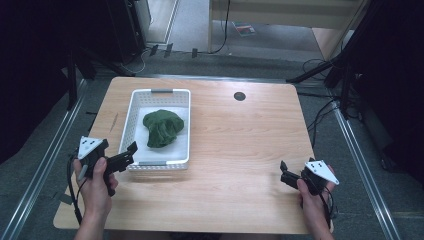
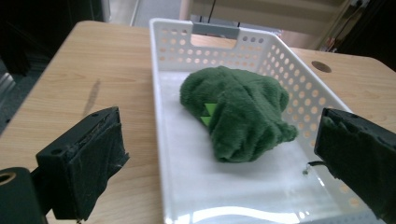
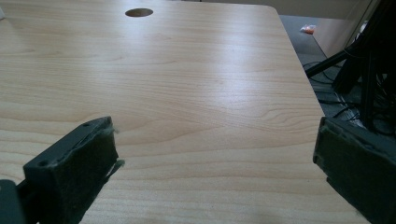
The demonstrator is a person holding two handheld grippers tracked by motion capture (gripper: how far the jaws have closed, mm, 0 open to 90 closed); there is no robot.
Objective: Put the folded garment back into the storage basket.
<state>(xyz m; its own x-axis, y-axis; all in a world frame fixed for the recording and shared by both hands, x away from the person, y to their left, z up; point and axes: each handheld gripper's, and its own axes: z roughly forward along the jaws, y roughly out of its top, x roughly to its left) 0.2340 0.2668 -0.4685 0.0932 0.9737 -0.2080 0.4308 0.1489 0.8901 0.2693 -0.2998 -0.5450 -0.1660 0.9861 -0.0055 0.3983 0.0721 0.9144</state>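
A white perforated basket (image 1: 182, 150) stands on the left half of the wooden table (image 1: 240, 140). In it lies a crumpled dark green fuzzy cloth (image 1: 162, 127) on the basket's white floor. My left gripper (image 1: 129, 156) is open at the basket's near left corner, apart from the cloth. In the left gripper view the basket (image 2: 164, 140) and cloth (image 2: 243, 112) lie straight ahead between the wide jaws of that gripper (image 2: 219, 133). My right gripper (image 1: 283, 173) stands open near the table's front right, over bare wood, as the right gripper view (image 3: 215, 135) shows.
A round cable hole (image 1: 239, 96) sits in the table's far middle. Dark stands and cables (image 1: 345, 75) crowd the floor at the right edge. Metal rails (image 1: 45, 165) run along both sides of the table.
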